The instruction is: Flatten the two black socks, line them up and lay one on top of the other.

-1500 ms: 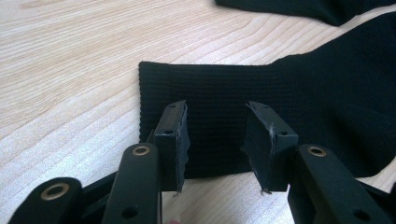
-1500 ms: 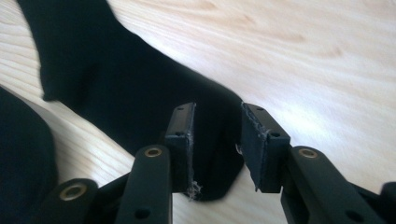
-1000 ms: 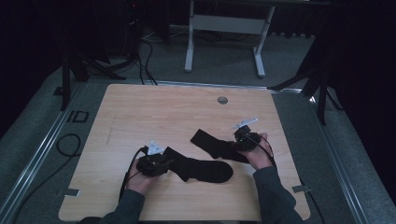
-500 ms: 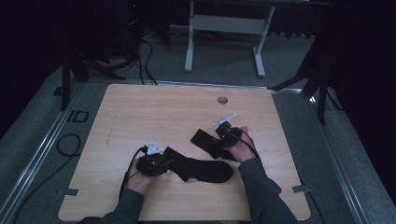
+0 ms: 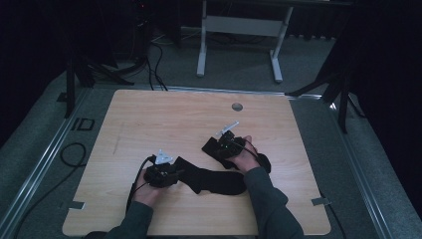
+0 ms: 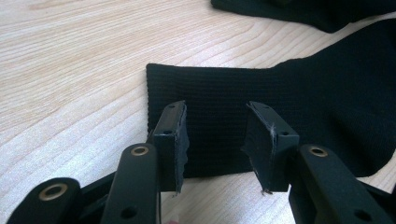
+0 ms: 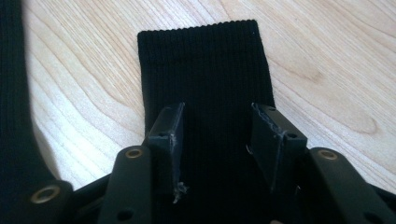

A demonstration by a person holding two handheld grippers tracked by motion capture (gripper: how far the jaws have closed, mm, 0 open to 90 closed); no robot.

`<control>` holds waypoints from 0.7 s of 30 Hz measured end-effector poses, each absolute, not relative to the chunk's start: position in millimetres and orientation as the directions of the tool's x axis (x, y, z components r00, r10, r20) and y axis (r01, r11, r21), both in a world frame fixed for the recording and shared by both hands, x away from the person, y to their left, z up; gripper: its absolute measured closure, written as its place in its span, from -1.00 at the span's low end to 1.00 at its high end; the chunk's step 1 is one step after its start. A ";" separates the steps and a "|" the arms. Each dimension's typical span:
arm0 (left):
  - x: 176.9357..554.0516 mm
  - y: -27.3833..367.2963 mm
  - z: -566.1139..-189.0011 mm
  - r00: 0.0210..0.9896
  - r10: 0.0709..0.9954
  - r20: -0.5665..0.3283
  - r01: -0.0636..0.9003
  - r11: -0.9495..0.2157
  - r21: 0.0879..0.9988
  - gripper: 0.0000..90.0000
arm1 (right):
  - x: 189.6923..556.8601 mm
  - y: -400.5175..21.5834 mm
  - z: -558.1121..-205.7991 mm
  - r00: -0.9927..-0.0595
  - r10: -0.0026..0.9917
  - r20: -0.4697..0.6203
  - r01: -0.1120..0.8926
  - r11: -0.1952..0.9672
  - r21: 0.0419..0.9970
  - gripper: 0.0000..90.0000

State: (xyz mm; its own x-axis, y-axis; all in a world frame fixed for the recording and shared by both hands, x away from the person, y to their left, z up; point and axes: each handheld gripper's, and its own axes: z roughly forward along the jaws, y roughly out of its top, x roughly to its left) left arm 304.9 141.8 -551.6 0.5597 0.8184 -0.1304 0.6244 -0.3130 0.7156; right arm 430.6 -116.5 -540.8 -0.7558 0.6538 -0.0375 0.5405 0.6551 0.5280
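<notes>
Dark curtains and a grey carpeted floor (image 5: 45, 149) surrounded the pale wooden table (image 5: 164, 114) where we worked, a white-legged desk frame (image 5: 239, 30) standing beyond its far edge and a small round grommet (image 5: 237, 106) set near that edge. Two black socks lay on the near half of the tabletop. The near sock (image 5: 214, 179) stretched flat between our hands, its ribbed cuff end squared off and pointing toward our left gripper (image 5: 161, 174); in the left gripper view that cuff (image 6: 205, 102) showed fine vertical ribbing and a clean straight hem. We held the left gripper with its jaws parted, one on each side of the cuff's width, low over the fabric, though we could not tell whether the pads (image 6: 177, 140) touched it. The far sock (image 5: 211, 147) lay angled just beyond, partly under our right hand (image 5: 246, 157). Our right gripper (image 5: 226, 144) hovered over it, jaws likewise spread; the right gripper view showed the same ribbed knit (image 7: 205, 70), its hem lying straight across the wood grain ahead of the jaws. A dark strip of the other sock (image 7: 11, 93) ran along that view's left edge
</notes>
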 end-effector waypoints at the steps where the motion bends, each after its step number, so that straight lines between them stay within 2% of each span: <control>1: 304.8 141.6 -551.6 0.561 0.818 -0.129 0.624 -0.315 0.715 0.32 | 430.2 -116.2 -540.9 -0.758 0.652 -0.037 0.537 0.655 0.531 0.27; 5: 304.7 140.8 -551.9 0.562 0.818 -0.127 0.623 -0.317 0.715 0.32 | 428.8 -116.1 -542.4 -0.752 0.659 -0.025 0.539 0.636 0.552 0.43; 10: 304.8 141.4 -551.9 0.559 0.819 -0.126 0.624 -0.315 0.715 0.32 | 426.5 -112.2 -543.0 -0.755 0.655 -0.033 0.528 0.635 0.564 0.81; 21: 305.8 144.8 -551.2 0.549 0.826 -0.129 0.626 -0.303 0.719 0.32 | 425.4 -100.4 -540.1 -0.752 0.659 -0.030 0.535 0.636 0.556 0.87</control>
